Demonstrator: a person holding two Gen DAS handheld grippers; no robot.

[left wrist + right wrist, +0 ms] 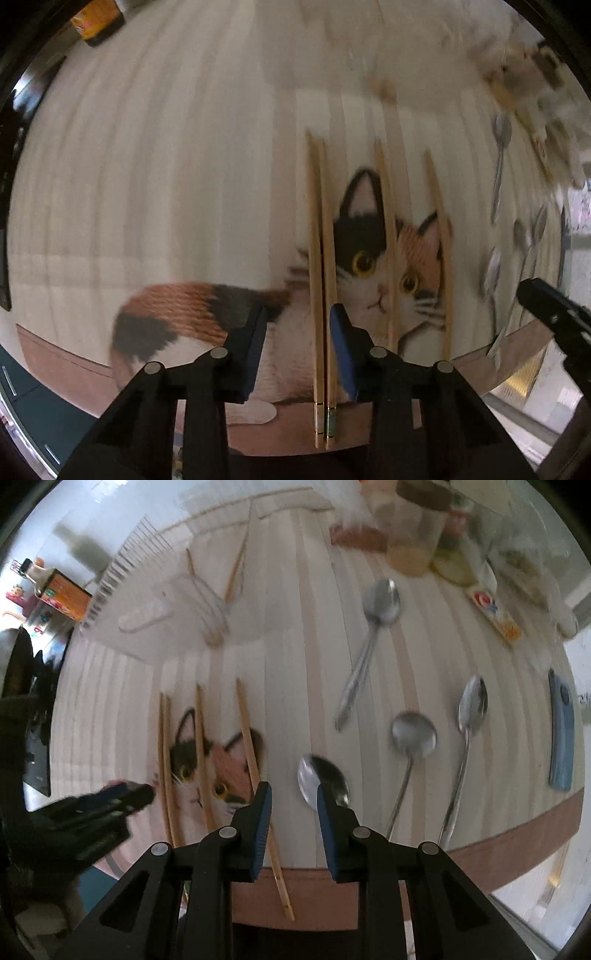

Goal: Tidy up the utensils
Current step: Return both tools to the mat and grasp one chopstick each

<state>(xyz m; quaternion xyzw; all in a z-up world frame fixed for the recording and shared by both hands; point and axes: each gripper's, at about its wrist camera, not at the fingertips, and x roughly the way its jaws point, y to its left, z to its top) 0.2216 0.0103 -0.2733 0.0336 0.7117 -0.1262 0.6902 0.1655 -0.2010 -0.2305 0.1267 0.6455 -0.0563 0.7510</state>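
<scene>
Several wooden chopsticks lie on a white ribbed mat with a cat picture [373, 258]. A pair of chopsticks [322, 280] lies side by side between the fingers of my open left gripper [297, 325], close to its right finger. Two single chopsticks [388, 240] lie to the right. My right gripper [293, 801] is open and empty above a metal spoon [321, 779]. Three more spoons [376, 627] lie on the mat to the right. One chopstick [255, 775] runs under the right gripper's left finger. The left gripper also shows in the right wrist view [122, 797].
A clear plastic organiser tray [177, 605] with chopsticks in it sits at the back of the mat. Jars and packets [417, 535] crowd the back right. A blue flat object [561, 731] lies at the right. The table's brown front edge [517, 842] is near.
</scene>
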